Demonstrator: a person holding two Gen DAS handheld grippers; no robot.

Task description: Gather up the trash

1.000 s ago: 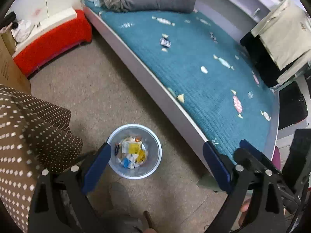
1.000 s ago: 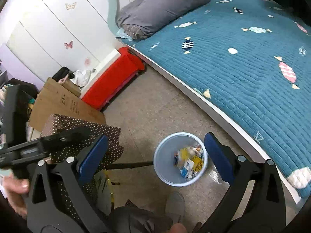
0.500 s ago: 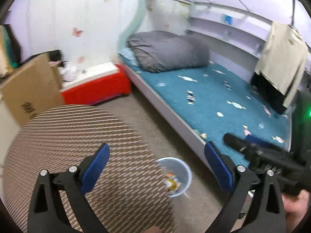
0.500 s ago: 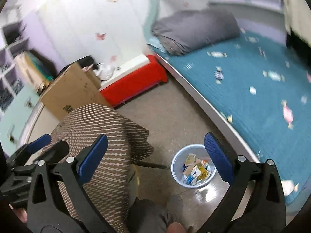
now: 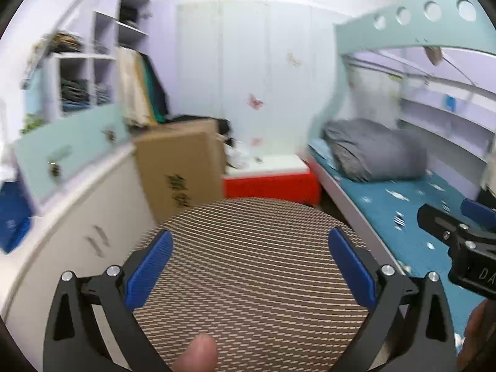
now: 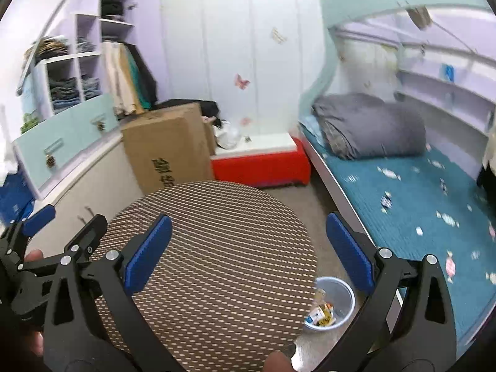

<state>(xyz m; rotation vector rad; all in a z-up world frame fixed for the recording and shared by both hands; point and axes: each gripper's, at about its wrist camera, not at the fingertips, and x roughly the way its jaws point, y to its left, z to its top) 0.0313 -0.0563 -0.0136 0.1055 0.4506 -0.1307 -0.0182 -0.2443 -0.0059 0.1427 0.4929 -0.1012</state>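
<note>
While both grippers point level across the room, the trash bin (image 6: 333, 305) sits on the floor below the right gripper (image 6: 248, 254), beside the bed (image 6: 412, 204). Both the right gripper and the left gripper (image 5: 249, 266) stand wide apart, holding nothing; the right one is nearer.

A woven, dotted cloth is seen on the round stool (image 6: 210, 266); beside it, the bin (image 6: 339, 294) looks like translucent plastic, and the box (image 6: 164, 145) matt cardboard.
</note>
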